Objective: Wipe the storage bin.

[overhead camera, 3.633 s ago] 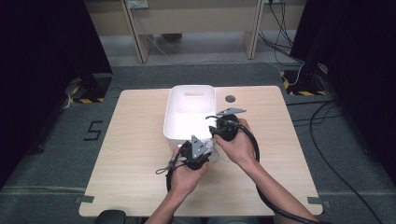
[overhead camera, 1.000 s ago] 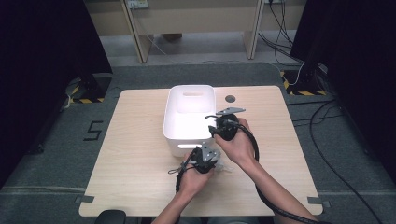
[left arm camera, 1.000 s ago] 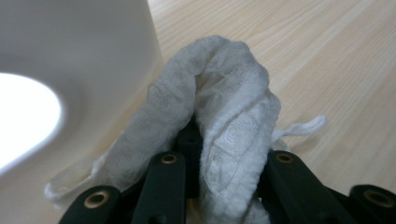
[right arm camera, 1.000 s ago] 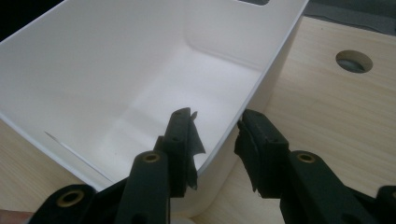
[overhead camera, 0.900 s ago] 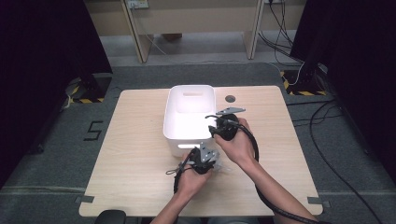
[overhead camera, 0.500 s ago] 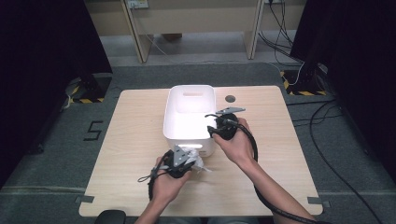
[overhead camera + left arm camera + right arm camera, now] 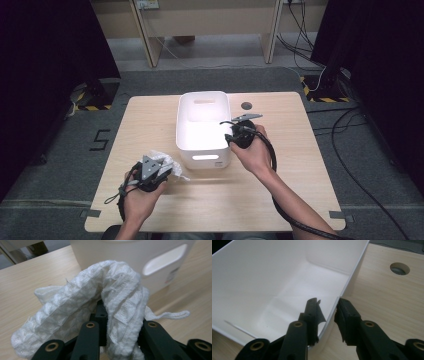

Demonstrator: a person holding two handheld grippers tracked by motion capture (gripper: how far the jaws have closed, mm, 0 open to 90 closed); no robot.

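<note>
A person stands at a pale wooden table (image 7: 150, 120), with a black two-jaw gripper in each hand. The left gripper (image 7: 150, 172) sits near the table's front left, its jaws clamped tight on a crumpled white waffle-weave cloth (image 7: 105, 300). The cloth bulges up over the jaws and trails a thin loop toward the table. Just beyond it stands a white rectangular plastic bin (image 7: 202, 107) with cut-out handles, at the table's middle. The right gripper (image 7: 327, 315) straddles the bin's right wall near its front corner, one jaw inside, one outside. Its jaws have just been closing on the wall; whether both pads press it I cannot tell.
</note>
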